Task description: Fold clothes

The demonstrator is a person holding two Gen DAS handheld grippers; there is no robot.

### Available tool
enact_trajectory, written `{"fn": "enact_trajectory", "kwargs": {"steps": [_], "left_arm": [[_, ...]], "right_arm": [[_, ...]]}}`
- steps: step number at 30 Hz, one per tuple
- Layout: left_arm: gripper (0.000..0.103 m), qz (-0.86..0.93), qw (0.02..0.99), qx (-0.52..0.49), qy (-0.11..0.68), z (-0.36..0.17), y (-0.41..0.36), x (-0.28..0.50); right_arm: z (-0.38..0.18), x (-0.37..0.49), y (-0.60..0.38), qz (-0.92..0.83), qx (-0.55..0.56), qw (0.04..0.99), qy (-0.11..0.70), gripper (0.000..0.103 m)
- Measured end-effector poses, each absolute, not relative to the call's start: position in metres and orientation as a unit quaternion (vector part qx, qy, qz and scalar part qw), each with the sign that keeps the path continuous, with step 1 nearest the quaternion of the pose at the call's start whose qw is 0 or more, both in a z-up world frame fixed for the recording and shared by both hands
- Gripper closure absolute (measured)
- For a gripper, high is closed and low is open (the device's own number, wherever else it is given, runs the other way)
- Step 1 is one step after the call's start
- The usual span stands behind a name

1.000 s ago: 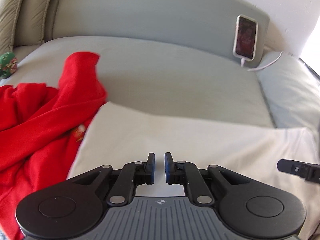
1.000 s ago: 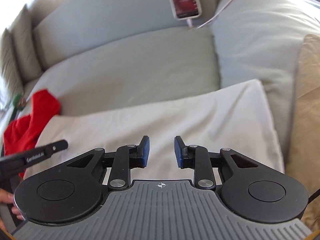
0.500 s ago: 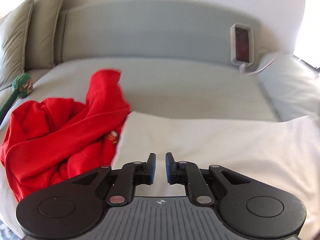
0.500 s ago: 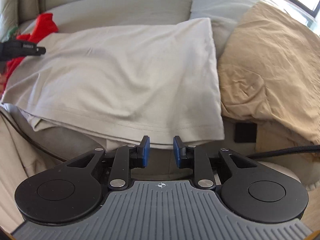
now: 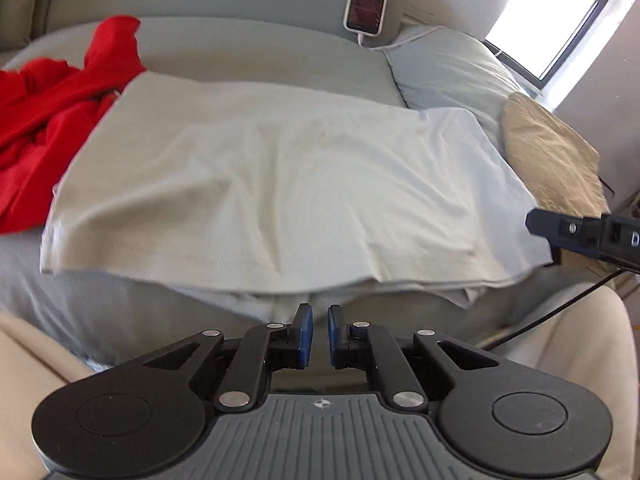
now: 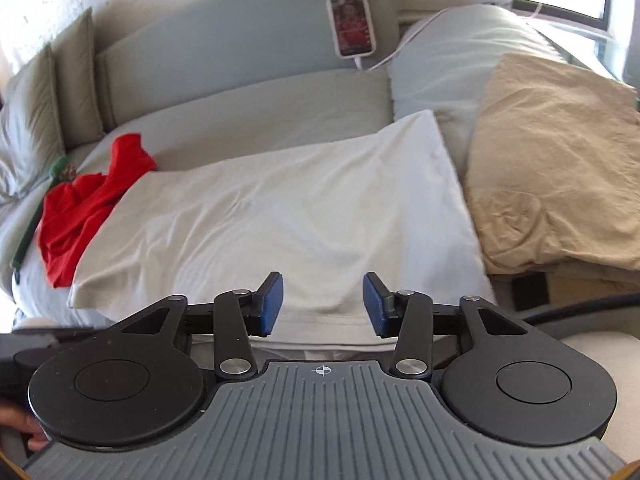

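Gaping wide, the right tool [image 6: 322, 306] has its blue pads [image 6: 272, 304] set far apart and holds nothing; seen from its own camera it sits low at the near hem of the white garment [image 6: 288, 216], with the cloth showing between the pads, though whether they touch it cannot be told. The left tool [image 5: 319, 334] has its pads drawn in to a narrow slit, with nothing between them, and it hangs just short of the garment's front edge, over the sofa [image 5: 256, 60] front. In the left view the right tool's dark finger enters from the right side, close by the garment's right corner.

The white garment lies spread flat across the grey sofa seat, its near edge draped over the front, a second layer showing beneath the hem. A crumpled red garment [image 5: 48, 112] lies at its left end, partly tucked under it. A tan cloth [image 6: 560, 168] lies heaped on the right, next to the white one. A phone [image 6: 352, 22] leans upright against the sofa back, a white cable [image 6: 394, 52] running from its foot.
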State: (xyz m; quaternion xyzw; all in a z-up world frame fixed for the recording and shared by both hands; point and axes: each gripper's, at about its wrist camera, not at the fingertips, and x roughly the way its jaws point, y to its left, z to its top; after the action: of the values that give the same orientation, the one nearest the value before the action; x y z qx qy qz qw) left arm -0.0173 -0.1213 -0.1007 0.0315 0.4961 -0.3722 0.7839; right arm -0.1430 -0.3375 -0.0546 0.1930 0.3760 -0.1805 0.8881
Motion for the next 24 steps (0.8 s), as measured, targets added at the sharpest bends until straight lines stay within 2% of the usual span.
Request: {"fn": "enact_trajectory", "kwargs": {"steps": [1,2,3,4,7,10,11,12,14,18,24], "left_arm": [[0.095,-0.375,0.788,0.029,0.488,-0.097,-0.118,-0.021],[0.09,-0.373,0.798,0.024,0.473,-0.093,-0.114,-0.023],[0.088,-0.371,0.808,0.019,0.458,-0.088,-0.111,-0.026],[0.08,-0.367,0.817,0.014,0.444,-0.084,-0.108,-0.027],[0.068,-0.344,0.849,-0.004,0.401,-0.076,-0.105,-0.024],[0.067,-0.315,0.875,-0.012,0.367,-0.074,-0.109,-0.017],[0.068,-0.305,0.882,-0.014,0.36,-0.075,-0.112,-0.014],[0.068,-0.297,0.887,-0.016,0.353,-0.076,-0.115,-0.01],[0.068,-0.286,0.9,-0.004,0.328,-0.079,-0.122,-0.005],[0.069,-0.233,0.93,0.021,0.282,-0.086,-0.127,0.019],[0.078,-0.241,0.901,-0.03,0.358,-0.099,-0.126,0.072]], "right_arm": [[-0.05,-0.153,-0.345,-0.192,0.217,0.886,0.362,0.052],[-0.048,-0.162,-0.352,-0.204,0.241,0.883,0.347,0.05],[-0.047,-0.171,-0.358,-0.215,0.264,0.88,0.333,0.044],[-0.049,-0.175,-0.361,-0.222,0.278,0.878,0.322,0.042],[-0.067,-0.169,-0.359,-0.228,0.274,0.877,0.322,0.041],[-0.088,-0.149,-0.352,-0.21,0.267,0.88,0.332,0.042],[-0.094,-0.14,-0.348,-0.199,0.26,0.884,0.334,0.053],[-0.099,-0.13,-0.344,-0.187,0.25,0.889,0.335,0.071],[-0.106,-0.111,-0.337,-0.173,0.233,0.894,0.341,0.084],[-0.116,-0.084,-0.326,-0.168,0.179,0.907,0.342,0.084],[-0.122,-0.09,-0.341,-0.188,0.16,0.903,0.351,0.087]]}}
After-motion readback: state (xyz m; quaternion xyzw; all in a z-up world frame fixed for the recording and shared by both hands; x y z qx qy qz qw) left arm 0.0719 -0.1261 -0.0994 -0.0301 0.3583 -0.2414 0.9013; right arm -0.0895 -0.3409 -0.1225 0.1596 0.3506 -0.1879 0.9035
